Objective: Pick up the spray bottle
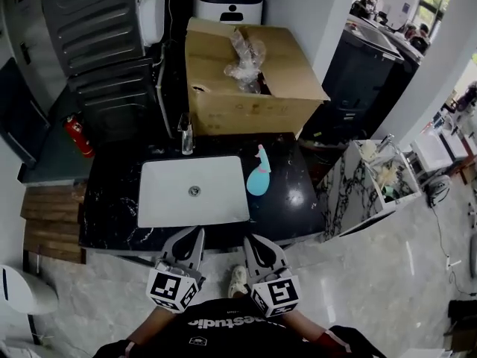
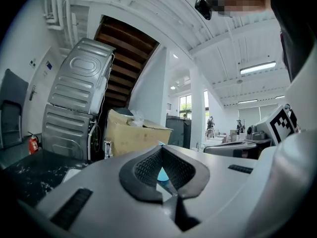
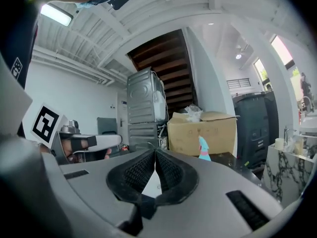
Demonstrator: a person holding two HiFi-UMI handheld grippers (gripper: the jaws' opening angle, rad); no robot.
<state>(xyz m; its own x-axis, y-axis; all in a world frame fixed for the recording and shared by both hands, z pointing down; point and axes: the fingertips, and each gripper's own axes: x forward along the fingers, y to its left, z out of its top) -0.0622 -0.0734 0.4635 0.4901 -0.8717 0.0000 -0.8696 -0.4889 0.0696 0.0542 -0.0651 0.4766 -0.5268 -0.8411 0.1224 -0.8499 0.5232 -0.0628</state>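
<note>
Head view is showing a marble bench [image 1: 112, 200] carrying a white sink [image 1: 168, 200], the spray bottle [image 1: 258, 174] resting just right of it, a cardboard box [image 1: 246, 99] behind; left gripper [image 1: 197, 233] and right gripper [image 1: 250, 239] are hanging closed, empty, near its front edge.

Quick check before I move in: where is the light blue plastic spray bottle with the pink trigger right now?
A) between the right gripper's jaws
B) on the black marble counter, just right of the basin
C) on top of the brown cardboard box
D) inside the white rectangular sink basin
B: the light blue plastic spray bottle with the pink trigger stands on the black marble counter, just beside the right edge of the white rectangular sink basin.
</note>
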